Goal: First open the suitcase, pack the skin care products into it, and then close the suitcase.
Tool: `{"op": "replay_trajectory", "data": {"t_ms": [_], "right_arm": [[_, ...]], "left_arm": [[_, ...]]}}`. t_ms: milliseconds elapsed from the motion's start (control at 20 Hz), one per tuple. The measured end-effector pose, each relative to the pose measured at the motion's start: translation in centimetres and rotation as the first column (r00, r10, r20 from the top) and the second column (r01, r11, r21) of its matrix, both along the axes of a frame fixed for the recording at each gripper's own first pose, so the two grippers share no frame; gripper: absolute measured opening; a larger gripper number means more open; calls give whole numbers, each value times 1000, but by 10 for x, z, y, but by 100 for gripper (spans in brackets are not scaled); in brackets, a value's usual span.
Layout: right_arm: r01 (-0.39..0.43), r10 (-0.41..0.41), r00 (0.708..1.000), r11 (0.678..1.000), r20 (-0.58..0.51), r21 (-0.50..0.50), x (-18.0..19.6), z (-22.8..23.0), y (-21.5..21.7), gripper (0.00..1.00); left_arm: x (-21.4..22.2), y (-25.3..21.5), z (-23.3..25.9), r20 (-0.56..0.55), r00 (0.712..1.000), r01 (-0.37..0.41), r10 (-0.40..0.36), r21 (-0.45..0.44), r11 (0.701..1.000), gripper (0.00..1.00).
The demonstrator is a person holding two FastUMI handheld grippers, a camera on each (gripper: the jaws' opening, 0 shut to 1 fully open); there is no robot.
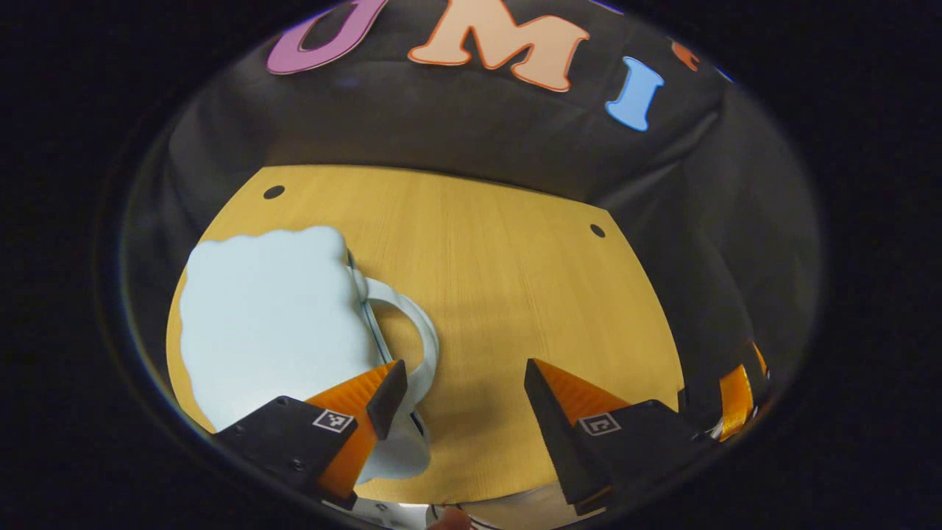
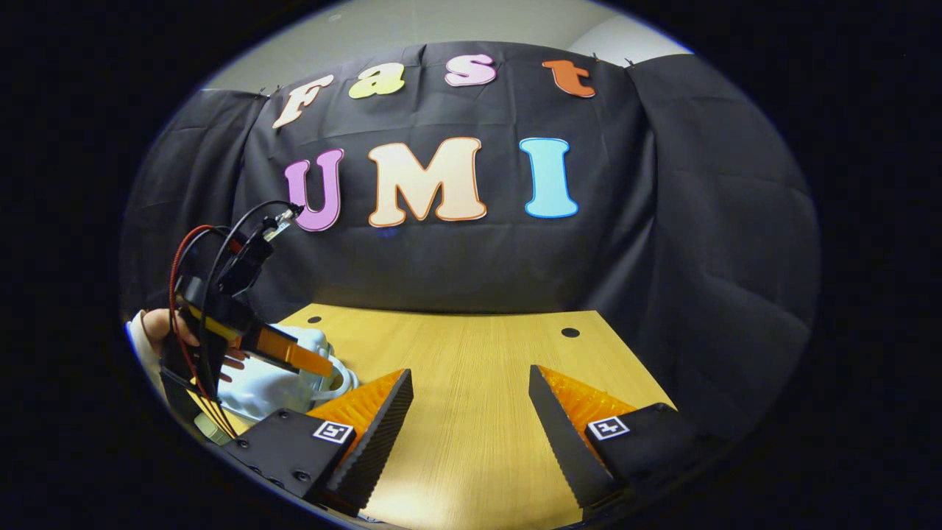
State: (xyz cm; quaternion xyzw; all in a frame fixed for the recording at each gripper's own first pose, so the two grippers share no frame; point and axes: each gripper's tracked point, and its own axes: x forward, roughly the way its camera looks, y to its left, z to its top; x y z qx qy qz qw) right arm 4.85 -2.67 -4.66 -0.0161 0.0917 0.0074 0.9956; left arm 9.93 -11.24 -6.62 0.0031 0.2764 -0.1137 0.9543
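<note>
A pale blue suitcase (image 1: 272,316) lies shut on the left part of the wooden table (image 1: 515,280), its white handle (image 1: 425,335) pointing toward the middle. My left gripper (image 1: 465,368) hangs open just above it, with the left fingertip over the handle loop and nothing between the fingers. In the right gripper view the suitcase (image 2: 257,390) sits at the far left under the left gripper (image 2: 294,355) and the hand (image 2: 158,327) that holds it. My right gripper (image 2: 471,374) stands open over bare table, to the right of the suitcase.
Two dark holes (image 1: 274,192) (image 1: 597,230) mark the table's far corners. The black cloth wall (image 2: 456,258) closes the back and the right side. A small pale object (image 2: 210,427) peeks out near the suitcase's front edge; I cannot tell what it is.
</note>
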Motion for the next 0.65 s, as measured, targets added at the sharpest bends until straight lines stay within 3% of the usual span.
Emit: {"op": "replay_trajectory", "data": {"t_ms": [300, 650], "right_arm": [[-13, 13, 1000, 1000, 8, 8, -14, 1, -3, 99], [-15, 15, 1000, 1000, 26, 1, -25, -1, -15, 99]], "left_arm": [[-39, -47, -6, 27, 995, 93, -95, 55, 994, 95], [-57, -58, -28, -17, 996, 85, -85, 48, 995, 95]]}}
